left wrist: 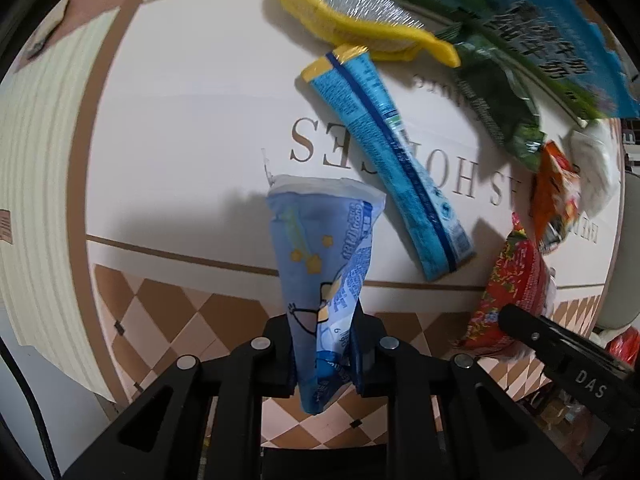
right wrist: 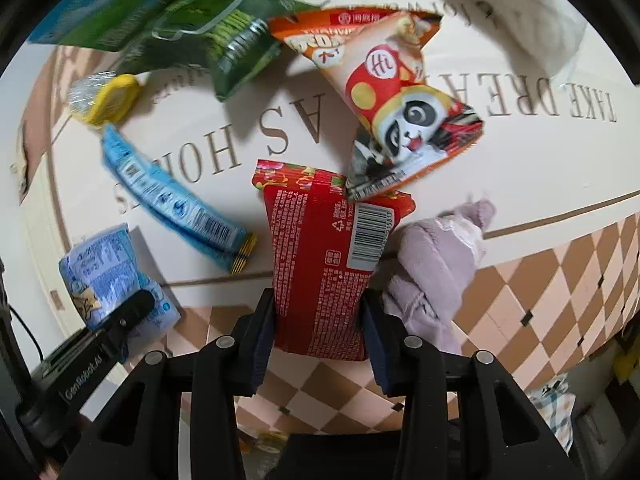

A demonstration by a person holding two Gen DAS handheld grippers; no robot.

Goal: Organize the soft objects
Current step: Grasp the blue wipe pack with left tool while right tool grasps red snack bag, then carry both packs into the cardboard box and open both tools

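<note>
My left gripper [left wrist: 325, 354] is shut on a light blue tissue pack [left wrist: 320, 264] and holds it above the table's near edge; the pack also shows in the right wrist view [right wrist: 104, 268]. My right gripper [right wrist: 318, 328] is shut on a red snack packet [right wrist: 320, 248], which also shows in the left wrist view [left wrist: 508, 280]. On the table lie a long blue wrapper [left wrist: 384, 152], a yellow scrubber [left wrist: 352, 12], a green bag [right wrist: 224, 36], an orange panda packet [right wrist: 400, 96] and a lilac cloth [right wrist: 432, 264].
The cream table mat [left wrist: 180, 120] with brown lettering and a checkered border carries everything. A white cloth [right wrist: 520, 12] lies at the far right. A large blue-green bag [left wrist: 540, 20] sits at the back. A ribbed cream object [left wrist: 36, 208] stands left.
</note>
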